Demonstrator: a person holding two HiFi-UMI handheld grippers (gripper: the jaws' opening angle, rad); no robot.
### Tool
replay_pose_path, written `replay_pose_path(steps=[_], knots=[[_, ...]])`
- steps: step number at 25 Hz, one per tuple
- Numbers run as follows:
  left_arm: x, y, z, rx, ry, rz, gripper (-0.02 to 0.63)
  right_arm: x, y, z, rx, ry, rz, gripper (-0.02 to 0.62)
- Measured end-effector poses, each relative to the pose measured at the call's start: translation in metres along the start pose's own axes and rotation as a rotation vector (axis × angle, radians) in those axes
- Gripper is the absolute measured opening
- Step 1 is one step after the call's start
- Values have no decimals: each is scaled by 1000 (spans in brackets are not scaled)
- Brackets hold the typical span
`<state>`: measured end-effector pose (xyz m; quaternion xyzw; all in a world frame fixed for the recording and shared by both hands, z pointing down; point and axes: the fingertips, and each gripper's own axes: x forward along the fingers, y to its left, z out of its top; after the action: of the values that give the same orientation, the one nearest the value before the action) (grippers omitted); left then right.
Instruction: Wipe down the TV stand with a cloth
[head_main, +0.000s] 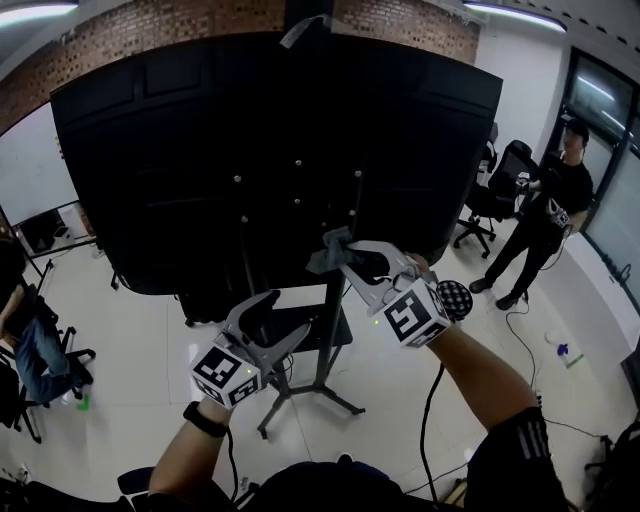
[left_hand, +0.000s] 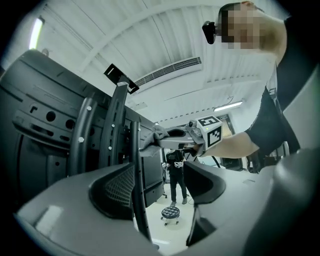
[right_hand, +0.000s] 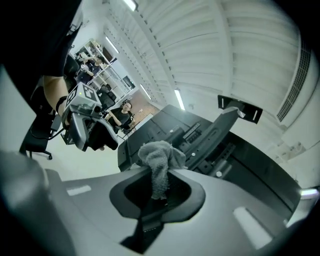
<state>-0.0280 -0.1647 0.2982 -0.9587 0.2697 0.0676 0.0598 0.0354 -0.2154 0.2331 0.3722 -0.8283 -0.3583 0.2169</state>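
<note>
Right tongs (right_hand: 156, 200) pinching a grey cloth (right_hand: 159, 155) at the back of the television

The tongs are closing together on the lower tail of the cloth, whose crumpled upper part is bunching above the tips, just in front of the television's dark rear panel (right_hand: 150, 131); whether it is touching the panel is not clear. A slanted arm of the TV stand (right_hand: 222, 125) is running up across that panel toward the white ceiling. At upper left the left tongs (right_hand: 97, 140), with their marker cube, are hanging from a bare forearm (right_hand: 50, 87). Beyond them a person (right_hand: 122, 112) is sitting under a strip light (right_hand: 179, 99).
</note>
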Motion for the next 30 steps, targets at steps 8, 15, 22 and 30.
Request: replay_pose_path(steps=[8,15,22,30], knots=[[59,0,44,-1,-51,-3,328,7,-95,13,-96,-39,-43,35],[109,9,80,29,-78,10,328,29,-151,18,-29,-50,-26,35],[144,20,93,45,-91,39,328,52,-168,-1,-19,3,35,35],[152,23,64,17,-42,74,330,44,-156,-21,-157,6,-1,35]])
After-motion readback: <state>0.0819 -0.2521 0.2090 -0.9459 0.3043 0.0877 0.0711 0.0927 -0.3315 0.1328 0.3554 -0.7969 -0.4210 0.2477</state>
